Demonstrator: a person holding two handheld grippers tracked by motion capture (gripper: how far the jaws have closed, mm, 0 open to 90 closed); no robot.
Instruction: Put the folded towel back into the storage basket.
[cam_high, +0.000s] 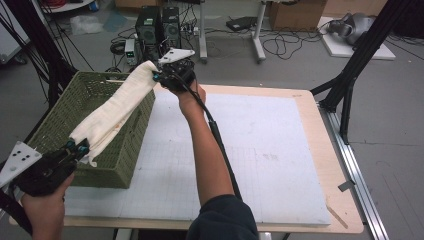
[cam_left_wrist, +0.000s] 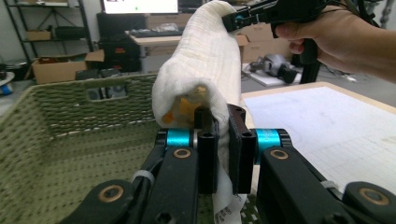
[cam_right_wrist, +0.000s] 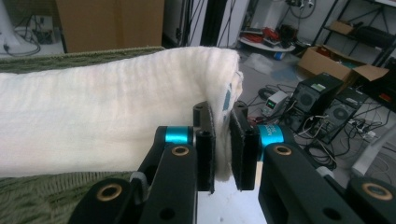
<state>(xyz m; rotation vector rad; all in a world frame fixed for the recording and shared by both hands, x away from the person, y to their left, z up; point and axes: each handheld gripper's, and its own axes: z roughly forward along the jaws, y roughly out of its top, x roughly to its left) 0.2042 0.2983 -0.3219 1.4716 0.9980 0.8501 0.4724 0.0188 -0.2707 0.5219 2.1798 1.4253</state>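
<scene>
A cream-white folded cloth (cam_high: 117, 107) hangs stretched between my two grippers above the green woven basket (cam_high: 60, 115). My left gripper (cam_high: 77, 148) is shut on the cloth's near end, at the basket's front right corner. My right gripper (cam_high: 159, 76) is shut on the far end, beyond the basket's back right corner. In the left gripper view the cloth (cam_left_wrist: 201, 70) rises from between my closed jaws toward the other gripper (cam_left_wrist: 238, 18). In the right gripper view the cloth (cam_right_wrist: 107, 121) runs off to the left from my gripper (cam_right_wrist: 222, 140), with a small label at the pinched edge.
The basket stands on the left of a white gridded mat (cam_high: 260, 150) covering a wooden table (cam_high: 345, 200). Black frame legs (cam_high: 350, 65) rise at the right. Computer towers (cam_high: 157, 27) and cables lie on the floor behind.
</scene>
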